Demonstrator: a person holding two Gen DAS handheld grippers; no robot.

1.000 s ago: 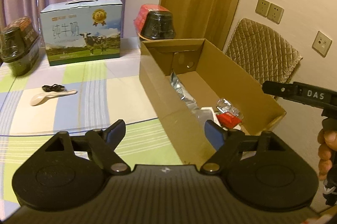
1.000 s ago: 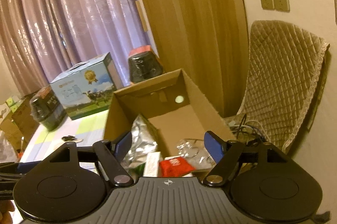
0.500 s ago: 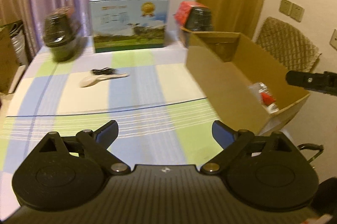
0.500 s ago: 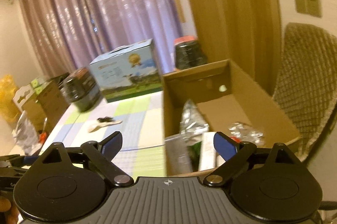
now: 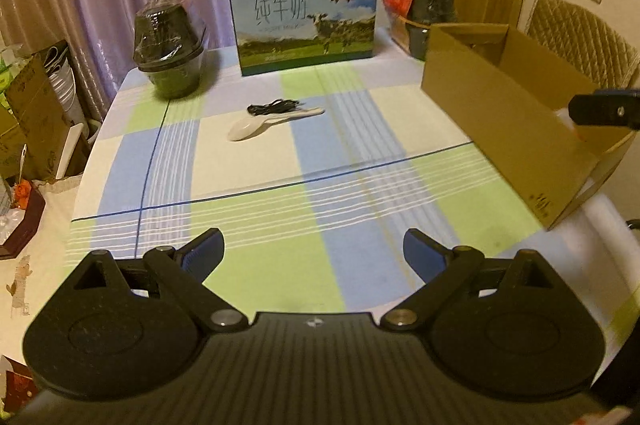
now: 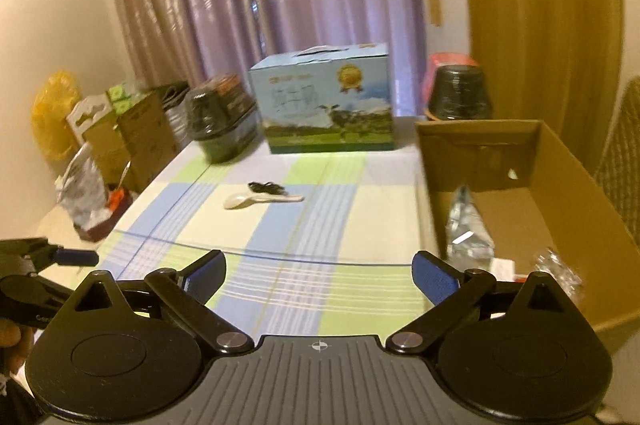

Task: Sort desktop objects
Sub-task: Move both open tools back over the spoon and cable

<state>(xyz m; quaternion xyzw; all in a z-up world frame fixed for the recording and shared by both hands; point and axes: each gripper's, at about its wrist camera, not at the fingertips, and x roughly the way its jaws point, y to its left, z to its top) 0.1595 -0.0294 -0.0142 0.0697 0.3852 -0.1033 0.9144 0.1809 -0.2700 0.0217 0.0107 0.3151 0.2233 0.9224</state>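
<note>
Tongs first: the left tongs (image 5: 314, 251) hang spread wide over the near part of the bench (image 5: 360, 209), blue pads far apart and nothing between them. The right tongs (image 6: 320, 275) are likewise released and empty, hovering over the near edge of the checked cloth, just left of the cardboard box (image 6: 560, 225). In the left wrist view a dark finger of the right tongs juts in at the right edge, over that box's near end; in the right wrist view part of the left tongs shows at the far left.

Farther out, about mid-bench, lies a cream-white plastic spoon (image 5: 264, 123), flat on the cloth, bowl toward the near left and handle pointing right. A small coil of thin black cable (image 5: 272, 106) lies touching its far side, across the handle. Both are well apart from either pair of tongs.

The open brown box stands along the right side of the bench; inside it a crinkled silver foil packet (image 6: 466, 225) leans near the left wall, with clear wrappers beside it nearer the camera.

At the far edge stand a blue milk carton case (image 5: 304, 17) with a cow picture, a dark wrapped bowl stack (image 5: 170, 53) to its left, and another dark stack (image 5: 432, 9) with a red pack to its right, just behind the box.
</note>
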